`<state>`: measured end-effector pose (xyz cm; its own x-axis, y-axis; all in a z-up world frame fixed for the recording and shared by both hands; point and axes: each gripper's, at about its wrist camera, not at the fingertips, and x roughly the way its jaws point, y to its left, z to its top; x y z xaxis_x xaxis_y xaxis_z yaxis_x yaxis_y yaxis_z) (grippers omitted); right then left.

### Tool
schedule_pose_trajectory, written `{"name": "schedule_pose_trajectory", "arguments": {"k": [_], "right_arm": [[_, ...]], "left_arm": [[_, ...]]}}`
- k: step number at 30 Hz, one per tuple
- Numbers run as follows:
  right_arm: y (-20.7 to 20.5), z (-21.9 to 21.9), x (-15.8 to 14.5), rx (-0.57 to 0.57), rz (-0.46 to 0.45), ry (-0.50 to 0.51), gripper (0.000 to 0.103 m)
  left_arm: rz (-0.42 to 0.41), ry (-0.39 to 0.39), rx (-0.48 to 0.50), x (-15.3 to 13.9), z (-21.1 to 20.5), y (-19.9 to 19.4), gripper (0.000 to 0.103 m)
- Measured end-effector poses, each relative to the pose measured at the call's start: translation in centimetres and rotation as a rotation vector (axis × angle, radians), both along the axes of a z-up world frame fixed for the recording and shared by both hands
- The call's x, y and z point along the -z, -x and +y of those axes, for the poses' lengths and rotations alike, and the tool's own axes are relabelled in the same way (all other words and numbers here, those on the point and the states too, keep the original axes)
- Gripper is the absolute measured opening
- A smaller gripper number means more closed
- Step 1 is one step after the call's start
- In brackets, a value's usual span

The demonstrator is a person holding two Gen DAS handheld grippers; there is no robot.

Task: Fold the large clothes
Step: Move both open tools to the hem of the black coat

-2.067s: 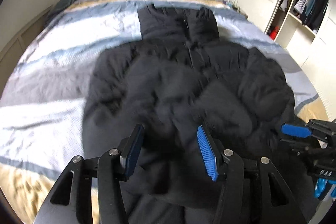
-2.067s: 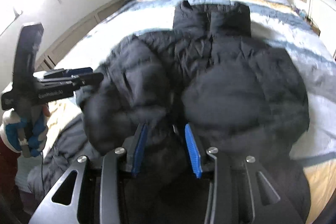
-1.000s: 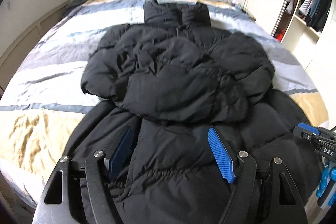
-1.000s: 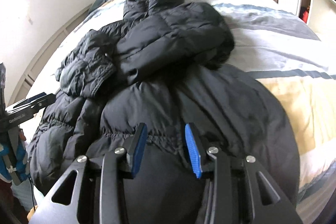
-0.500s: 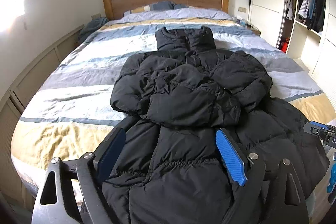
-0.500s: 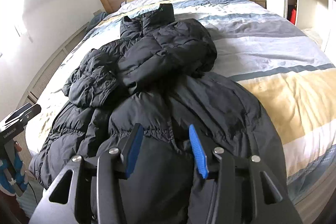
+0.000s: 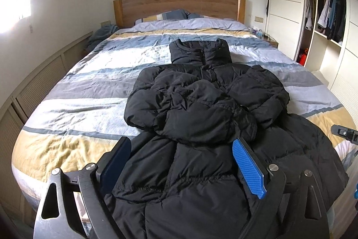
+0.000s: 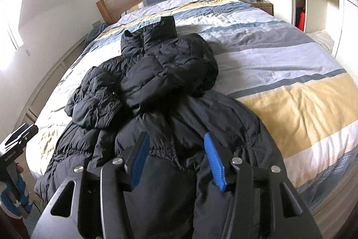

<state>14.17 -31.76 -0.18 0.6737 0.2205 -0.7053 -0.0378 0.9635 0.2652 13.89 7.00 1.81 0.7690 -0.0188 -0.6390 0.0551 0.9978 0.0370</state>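
The left gripper (image 7: 181,168) hangs over the foot of the bed with its jaws spread wide; they have just been opening, and its blue pads (image 7: 248,168) stand clear of the cloth, holding nothing. Below and between them lies the hem end of the black puffer coat (image 7: 201,127). The right gripper (image 8: 176,161) is half spread, its jaws having just been opening too, and the padded hem shows between its fingers without being pinched. Each tool's tip edges into the other's view at the side.

The coat lies lengthwise on the bed, collar (image 7: 200,52) toward the headboard, hem toward the foot. Both sleeves are folded in and cross over the chest in a bulky heap, so the upper half sits much higher than the flat lower half.

Under it spreads the striped duvet (image 7: 89,91), blue, grey, white and yellow, wrinkled near the foot. Pillows (image 7: 165,15) rest against the wooden headboard (image 7: 176,5). Low panelled cabinets (image 7: 42,84) run along the left wall beneath a bright window. On the right stands an open wardrobe (image 7: 329,6) with hanging clothes, and a nightstand (image 8: 260,3) carries small items.
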Motion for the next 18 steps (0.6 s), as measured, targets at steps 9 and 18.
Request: {"name": "schedule_pose_trajectory", "arguments": {"k": [9,18], "right_arm": [[-3.0,-0.9,-2.9,0.028,-0.053,-0.036,0.056],[-6.6,-1.9,-5.0,0.027,-0.104,-0.059,0.057]], "left_arm": [[-0.017,-0.038,-0.030,-1.9,1.7,-3.3,0.097],[-0.064,-0.093,-0.048,-4.7,2.0,-7.5,0.098]]}}
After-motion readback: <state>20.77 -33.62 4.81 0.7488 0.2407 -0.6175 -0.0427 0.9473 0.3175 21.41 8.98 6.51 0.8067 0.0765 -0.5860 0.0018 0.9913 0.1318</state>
